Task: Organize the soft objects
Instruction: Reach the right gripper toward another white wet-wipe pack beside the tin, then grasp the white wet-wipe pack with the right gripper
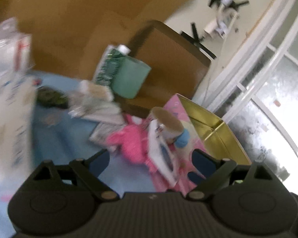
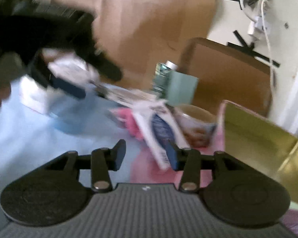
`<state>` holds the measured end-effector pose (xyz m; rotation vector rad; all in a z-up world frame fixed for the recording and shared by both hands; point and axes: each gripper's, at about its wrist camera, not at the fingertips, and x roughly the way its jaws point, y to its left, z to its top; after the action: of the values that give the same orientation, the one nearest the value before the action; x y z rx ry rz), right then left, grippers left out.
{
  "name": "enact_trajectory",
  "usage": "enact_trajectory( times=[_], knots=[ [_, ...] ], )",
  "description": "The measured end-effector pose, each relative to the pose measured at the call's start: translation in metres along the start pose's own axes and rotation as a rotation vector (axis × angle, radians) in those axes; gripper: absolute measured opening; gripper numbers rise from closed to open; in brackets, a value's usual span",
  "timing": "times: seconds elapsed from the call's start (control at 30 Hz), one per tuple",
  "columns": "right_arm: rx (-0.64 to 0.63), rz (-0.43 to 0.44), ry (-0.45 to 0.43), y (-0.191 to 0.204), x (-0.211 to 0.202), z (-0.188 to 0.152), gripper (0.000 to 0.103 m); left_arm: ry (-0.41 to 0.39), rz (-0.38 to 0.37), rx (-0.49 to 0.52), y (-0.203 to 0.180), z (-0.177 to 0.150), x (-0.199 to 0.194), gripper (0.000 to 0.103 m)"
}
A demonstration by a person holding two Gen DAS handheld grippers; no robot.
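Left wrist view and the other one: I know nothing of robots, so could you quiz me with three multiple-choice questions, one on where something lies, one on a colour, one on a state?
1. Where is the pink toy?
A. Inside the box
B. On the blue cloth, beside the box
C. Clamped in a gripper

2. What colour is the inside of the box?
A. Gold
B. Black
C. Red

3. How is the right gripper?
A. Shut on the toy
B. Shut with nothing in it
C. Open

Answers:
1 B: the toy lies on the cloth just left of the box's pink wall.
2 A: the open box shows a shiny gold lining.
3 C: its two blue pads stand well apart, and the toy lies beyond them.
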<state>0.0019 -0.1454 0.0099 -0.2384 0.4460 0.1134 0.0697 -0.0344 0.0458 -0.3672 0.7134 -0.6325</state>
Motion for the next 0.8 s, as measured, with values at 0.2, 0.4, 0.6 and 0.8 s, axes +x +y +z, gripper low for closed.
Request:
enact_trajectory(
  times=[0.2, 0.4, 0.6, 0.8],
  knots=[
    [-0.159, -0.115, 0.035, 0.012, 0.031, -0.005, 0.045, 0.130, 0.005, 0.033, -0.013, 0.005, 0.057, 0.026],
    [-0.184, -0.097, -0.010, 0.009, 0.021, -0.008, 0.020, 0.107, -0.046, -0.016, -0.004, -0.006, 0.032, 0.020],
    [-0.165, 0.136, -0.065, 0.019, -0.048, -0.012, 0.024, 0.092, -0.062, -0.001, 0.002, -0.038, -0.039, 0.043],
    [-0.080, 0.246, 0.011, 0.019, -0.061, -0.032, 0.083, 0.092, 0.094, -0.032, 0.024, -0.056, -0.062, 0.092]
  ],
)
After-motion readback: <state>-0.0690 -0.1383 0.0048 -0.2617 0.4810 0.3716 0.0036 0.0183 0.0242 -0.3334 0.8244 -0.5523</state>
